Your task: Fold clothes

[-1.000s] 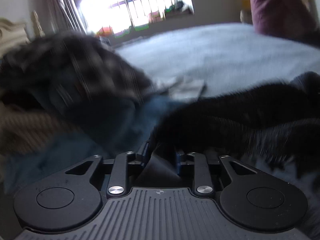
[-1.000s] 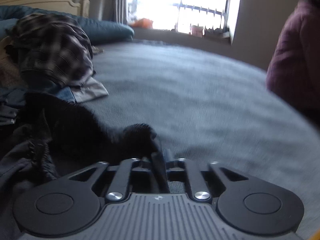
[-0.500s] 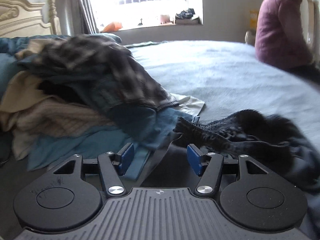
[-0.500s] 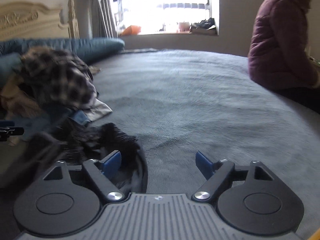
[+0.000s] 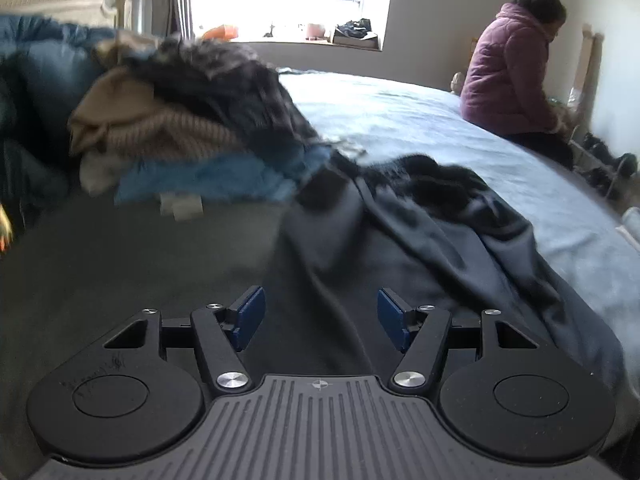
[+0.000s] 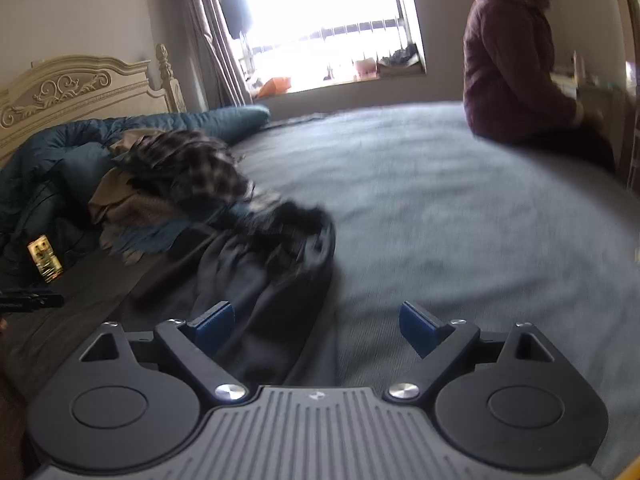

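A dark grey garment with a black fuzzy trim point(image 5: 404, 232) lies crumpled on the grey bed point(image 5: 400, 120), running from the clothes pile toward me. My left gripper point(image 5: 320, 316) is open just above its near end, with nothing between the blue pads. The same garment point(image 6: 264, 280) shows in the right wrist view. There my right gripper point(image 6: 316, 328) is open, its left pad over the garment's edge and its right pad over bare bedding. A heap of unfolded clothes point(image 5: 180, 120) sits at the left, with a plaid shirt point(image 6: 188, 168) on top.
A person in a purple jacket point(image 5: 512, 80) sits on the far right edge of the bed. A blue quilt point(image 6: 80, 148) and a carved headboard point(image 6: 80, 84) are at the left. A window point(image 6: 320, 20) lies beyond. Bare bedding point(image 6: 460, 208) spreads to the right.
Both grippers were shut on the dark garment a second ago, then opened and let it drop. Both have since pulled back and risen, so the garment lies farther ahead.
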Tool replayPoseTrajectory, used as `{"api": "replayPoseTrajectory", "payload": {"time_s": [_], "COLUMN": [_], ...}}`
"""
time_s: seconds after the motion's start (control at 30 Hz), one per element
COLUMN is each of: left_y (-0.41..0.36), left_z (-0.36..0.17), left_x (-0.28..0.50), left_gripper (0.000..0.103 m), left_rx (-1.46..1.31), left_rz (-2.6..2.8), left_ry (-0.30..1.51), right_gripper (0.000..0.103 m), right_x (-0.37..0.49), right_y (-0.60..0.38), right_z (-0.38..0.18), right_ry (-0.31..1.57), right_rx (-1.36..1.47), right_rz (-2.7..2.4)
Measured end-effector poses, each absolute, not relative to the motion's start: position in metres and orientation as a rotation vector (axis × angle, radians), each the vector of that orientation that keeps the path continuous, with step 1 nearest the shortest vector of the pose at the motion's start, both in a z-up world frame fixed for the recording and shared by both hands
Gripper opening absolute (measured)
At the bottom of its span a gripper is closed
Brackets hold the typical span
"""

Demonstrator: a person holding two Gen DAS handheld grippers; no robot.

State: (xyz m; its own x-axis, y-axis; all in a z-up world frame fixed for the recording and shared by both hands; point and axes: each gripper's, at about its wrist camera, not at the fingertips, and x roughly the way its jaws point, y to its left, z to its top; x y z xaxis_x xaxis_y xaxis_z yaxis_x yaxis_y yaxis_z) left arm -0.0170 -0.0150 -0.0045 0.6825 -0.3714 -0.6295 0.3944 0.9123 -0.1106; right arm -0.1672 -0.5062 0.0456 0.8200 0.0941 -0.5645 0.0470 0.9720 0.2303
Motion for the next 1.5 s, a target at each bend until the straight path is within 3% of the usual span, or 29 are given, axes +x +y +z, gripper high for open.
{"api": "replayPoseTrajectory", "payload": {"time_s": [0.23, 0.4, 0.7, 0.9, 0.97, 1.0, 1.07, 1.1, 1.17, 1.23, 1.5], "left_y": [0.004, 0.015, 0.018, 0.023, 0.018, 0.015, 0.01, 0.01, 0.011, 0.012, 0.004], "left_z": [-0.063, -0.079, -0.096, -0.109, -0.114, -0.116, -0.118, -0.118, -0.118, -0.119, -0.119], "left_x": [-0.05, -0.057, -0.052, -0.032, -0.027, -0.026, -0.025, -0.024, -0.021, -0.018, -0.015], "left_gripper": [0.063, 0.063, 0.063, 0.063, 0.061, 0.058, 0.041, 0.039, 0.023, 0.019, 0.021], "left_rx": [-0.065, -0.085, -0.03, -0.042, -0.02, 0.006, 0.043, 0.037, -0.007, -0.023, 0.04], "left_rz": [-0.386, -0.344, -0.295, -0.239, -0.239, -0.224, -0.166, -0.144, -0.125, -0.114, -0.113], "left_ry": [0.75, 0.709, 0.636, 0.613, 0.619, 0.607, 0.57, 0.564, 0.574, 0.584, 0.593], "right_gripper": [0.093, 0.092, 0.089, 0.062, 0.037, 0.031, 0.01, 0.005, 0.003, 0.003, 0.003], "right_x": [-0.192, -0.198, -0.166, -0.149, -0.15, -0.15, -0.152, -0.153, -0.158, -0.165, -0.179], "right_y": [-0.48, -0.492, -0.482, -0.474, -0.466, -0.465, -0.466, -0.469, -0.478, -0.49, -0.558], "right_z": [-0.012, -0.035, -0.06, -0.08, -0.08, -0.08, -0.079, -0.078, -0.072, -0.062, -0.052], "right_ry": [0.703, 0.686, 0.729, 0.791, 0.792, 0.794, 0.793, 0.787, 0.757, 0.719, 0.625], "right_rx": [0.288, 0.452, 0.373, 0.404, 0.341, 0.323, 0.322, 0.329, 0.356, 0.37, 0.433], "right_rz": [-0.007, -0.032, -0.031, -0.004, -0.008, -0.008, 0.0, -0.008, -0.026, -0.058, -0.254]}}
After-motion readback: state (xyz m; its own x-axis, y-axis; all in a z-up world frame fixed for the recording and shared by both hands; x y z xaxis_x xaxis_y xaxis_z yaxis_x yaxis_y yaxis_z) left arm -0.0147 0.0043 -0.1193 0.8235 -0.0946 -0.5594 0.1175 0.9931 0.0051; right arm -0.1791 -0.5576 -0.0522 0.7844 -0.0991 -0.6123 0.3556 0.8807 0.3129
